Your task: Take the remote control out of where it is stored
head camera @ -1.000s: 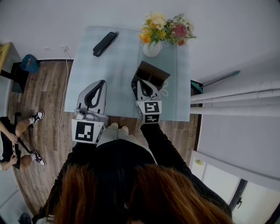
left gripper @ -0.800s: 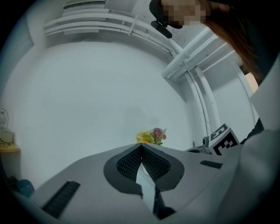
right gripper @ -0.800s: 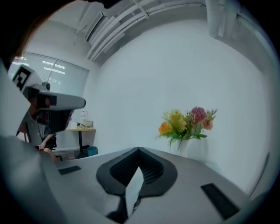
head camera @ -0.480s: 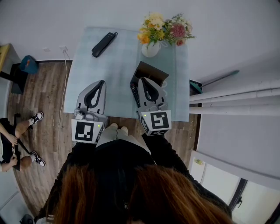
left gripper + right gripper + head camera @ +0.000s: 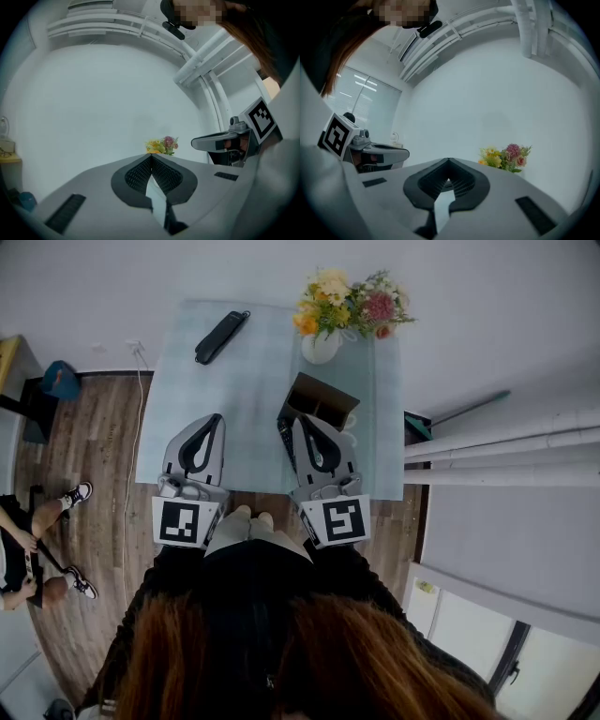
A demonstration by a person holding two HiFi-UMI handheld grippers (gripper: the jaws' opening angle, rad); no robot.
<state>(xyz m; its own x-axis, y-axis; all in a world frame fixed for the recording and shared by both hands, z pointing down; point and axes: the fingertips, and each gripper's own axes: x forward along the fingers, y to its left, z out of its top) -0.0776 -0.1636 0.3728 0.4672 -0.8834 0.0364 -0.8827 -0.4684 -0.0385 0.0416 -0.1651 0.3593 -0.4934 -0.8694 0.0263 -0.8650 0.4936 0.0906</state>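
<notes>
The right gripper [image 5: 307, 421] is held clenched at the near side of the open brown box [image 5: 330, 388], and nothing is seen between its jaws. The left gripper [image 5: 217, 418] is likewise closed and empty. A dark ribbed bar, taken for the remote control [image 5: 285, 437], is seen just left of the right gripper, against the box. Whether it is inside the box cannot be told.
</notes>
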